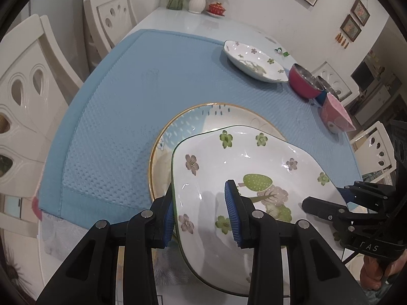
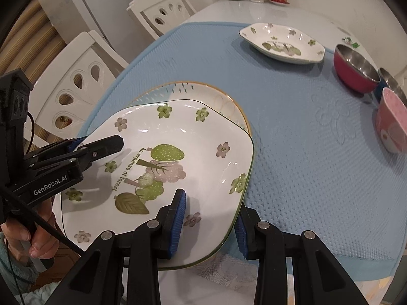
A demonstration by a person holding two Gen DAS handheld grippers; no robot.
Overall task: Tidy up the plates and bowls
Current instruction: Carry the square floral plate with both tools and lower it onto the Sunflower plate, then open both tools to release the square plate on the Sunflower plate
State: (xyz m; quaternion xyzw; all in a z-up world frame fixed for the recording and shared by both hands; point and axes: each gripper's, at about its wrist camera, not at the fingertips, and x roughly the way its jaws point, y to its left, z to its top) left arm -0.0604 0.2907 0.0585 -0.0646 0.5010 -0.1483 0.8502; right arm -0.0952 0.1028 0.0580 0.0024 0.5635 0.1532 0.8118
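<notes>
A squarish white plate with green and pink flowers (image 1: 254, 162) (image 2: 162, 132) is gripped by both grippers at opposite rims. My left gripper (image 1: 201, 213) is shut on its left rim, one blue pad inside and one beneath. My right gripper (image 2: 209, 225) is shut on its right rim the same way. Each shows in the other's view: the right gripper (image 1: 328, 206) and the left gripper (image 2: 101, 147). The plate lies over a round gold-rimmed plate (image 1: 183, 122) (image 2: 216, 94); I cannot tell whether they touch. A second floral plate (image 1: 254, 61) (image 2: 282, 43) sits at the far side.
A blue mat (image 1: 122, 101) (image 2: 292, 139) covers the table. At its right stand a red steel-lined bowl (image 1: 304, 81) (image 2: 356, 68), a blue bowl (image 2: 390, 80) and a pink bowl (image 1: 335, 117) (image 2: 393, 122). White chairs (image 1: 28, 96) line the left; vases and a red dish (image 1: 216, 7) stand at the far end.
</notes>
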